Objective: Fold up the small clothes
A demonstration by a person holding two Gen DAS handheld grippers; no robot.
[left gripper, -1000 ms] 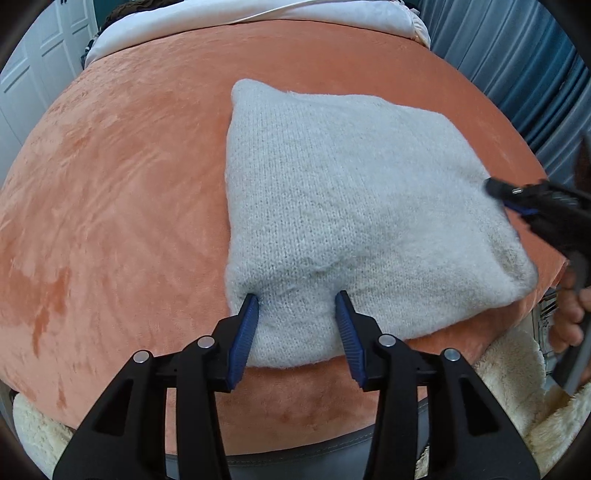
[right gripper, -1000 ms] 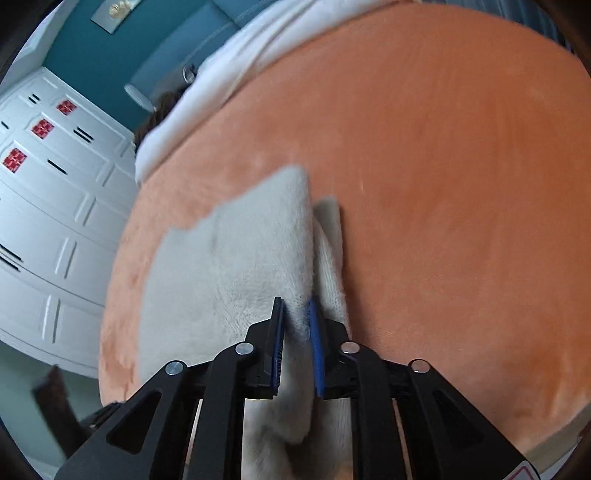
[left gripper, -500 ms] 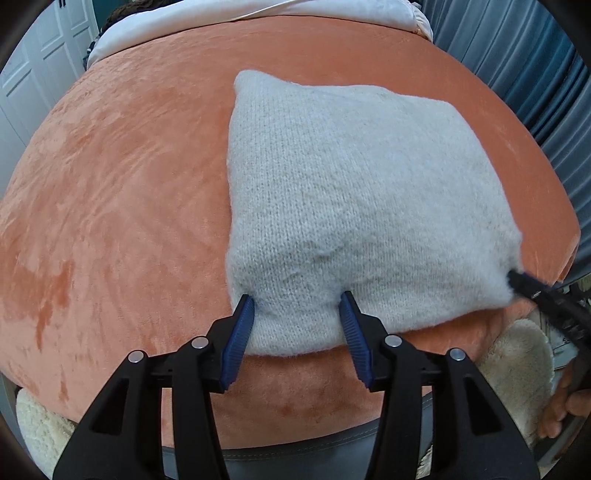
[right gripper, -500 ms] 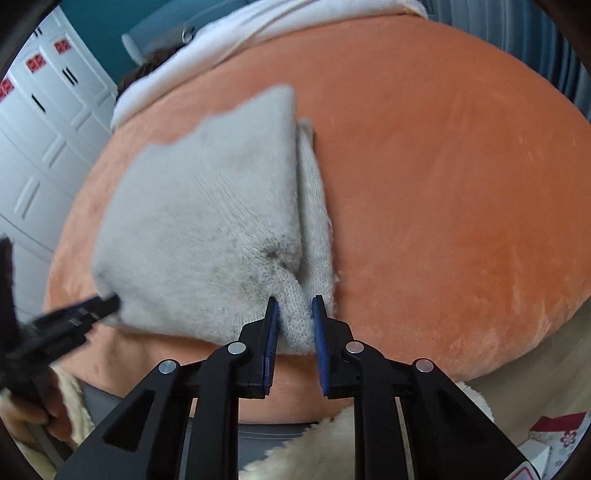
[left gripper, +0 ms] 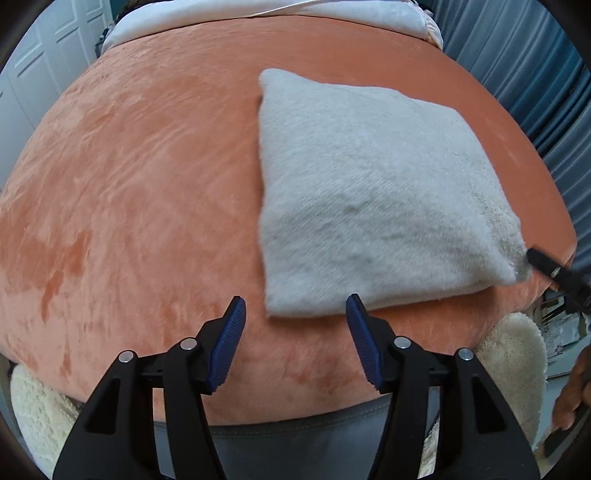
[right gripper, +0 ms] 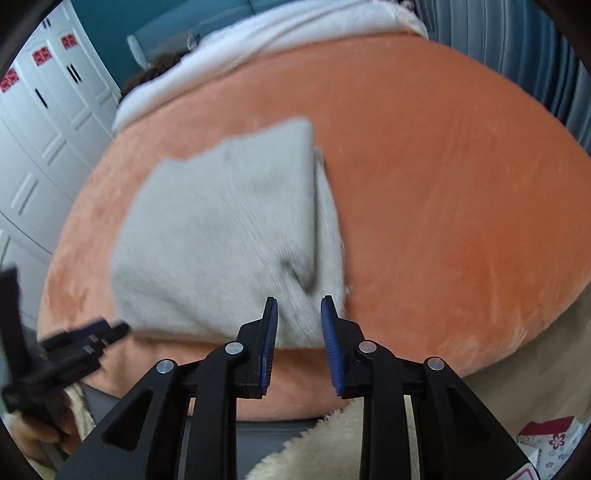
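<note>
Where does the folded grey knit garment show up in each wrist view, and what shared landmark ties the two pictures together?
Left wrist view: the folded grey knit garment lies right of centre, ahead of the open left gripper.
Right wrist view: it lies left of centre, its near corner between the fingers of the open right gripper.
Shared landmark: the orange plush cover under it, with white bedding at the far edge.
</note>
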